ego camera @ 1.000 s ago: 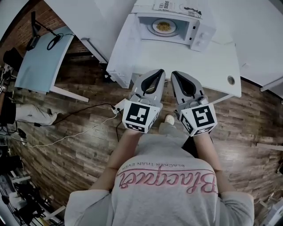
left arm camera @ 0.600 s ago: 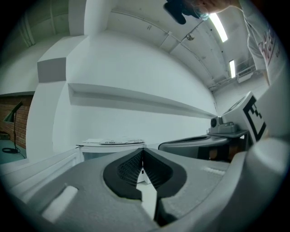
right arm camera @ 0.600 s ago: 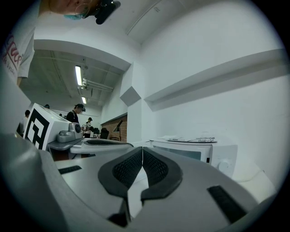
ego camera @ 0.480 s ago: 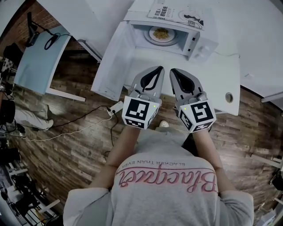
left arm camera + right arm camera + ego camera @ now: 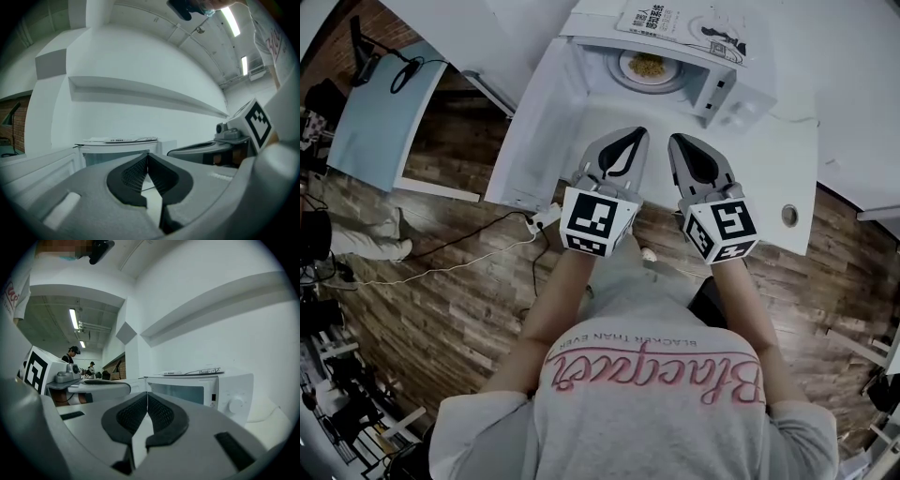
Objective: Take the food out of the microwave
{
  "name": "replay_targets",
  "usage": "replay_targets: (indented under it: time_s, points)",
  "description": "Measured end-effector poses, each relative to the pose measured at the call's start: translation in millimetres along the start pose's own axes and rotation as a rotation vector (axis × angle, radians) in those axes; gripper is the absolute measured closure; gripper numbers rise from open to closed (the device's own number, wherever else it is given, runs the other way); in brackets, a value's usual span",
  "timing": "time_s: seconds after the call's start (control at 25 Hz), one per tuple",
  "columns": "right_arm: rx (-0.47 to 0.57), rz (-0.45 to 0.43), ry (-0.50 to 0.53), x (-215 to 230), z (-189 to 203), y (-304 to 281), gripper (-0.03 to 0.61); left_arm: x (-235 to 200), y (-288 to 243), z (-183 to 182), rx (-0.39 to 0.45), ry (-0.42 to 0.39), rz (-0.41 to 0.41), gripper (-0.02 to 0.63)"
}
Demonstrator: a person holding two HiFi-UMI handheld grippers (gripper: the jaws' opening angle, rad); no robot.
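The food (image 5: 649, 64) is seen on a plate (image 5: 624, 69) inside the open microwave (image 5: 729, 92), far across the worktop (image 5: 769, 169), well beyond the left gripper (image 5: 636, 134) and right gripper (image 5: 676, 141), both clenched empty.

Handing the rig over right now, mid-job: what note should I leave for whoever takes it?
Left gripper: jaws shut, empty.
Right gripper: jaws shut, empty.
Both are level, side by side over the table, short of the open microwave.
Plate of food is inside, untouched.
Done: microwave open.
Left: open jaws, reach in, grip the plate, bring it out.
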State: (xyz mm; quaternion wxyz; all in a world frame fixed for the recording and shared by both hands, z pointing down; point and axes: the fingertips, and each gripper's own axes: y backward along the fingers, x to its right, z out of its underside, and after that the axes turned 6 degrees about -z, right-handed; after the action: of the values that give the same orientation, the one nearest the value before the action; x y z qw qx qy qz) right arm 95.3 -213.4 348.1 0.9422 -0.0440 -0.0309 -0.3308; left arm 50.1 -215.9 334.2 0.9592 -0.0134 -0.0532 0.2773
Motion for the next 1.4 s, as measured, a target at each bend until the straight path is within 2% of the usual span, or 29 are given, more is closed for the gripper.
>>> replay_targets:
  time_s: [0.24,0.56,0.6,0.68,0.84,1.16,1.4]
  points:
    - [-0.009,0.048,0.001,30.3,6.8,-35.4,0.566,-18.8,-34.2,16.9,-0.024,-0.006,0.015,0.606]
    - [-0.081,0.131,-0.089,73.3,41.1,-96.1,0.563,-49.1,-67.0,31.0,-0.049,0.010,0.043,0.606]
    - [-0.095,0.148,-0.096,80.3,46.7,-103.6,0.552,-52.3,-71.0,32.2,-0.052,0.014,0.047,0.606]
    - [-0.124,0.175,-0.113,92.9,59.0,-117.9,0.478,-57.5,-78.5,35.6,-0.057,0.021,0.056,0.606]
    - [-0.178,0.239,-0.137,115.3,84.0,-142.3,0.457,-66.0,-89.8,43.2,-0.072,0.030,0.071,0.606]
    - [-0.272,0.347,-0.178,152.5,124.8,-178.2,0.366,-72.9,-103.4,56.1,-0.103,0.050,0.103,0.606]
    - [-0.317,0.421,-0.159,177.7,139.6,-197.9,0.353,-76.7,-113.3,62.6,-0.122,0.049,0.117,0.606]
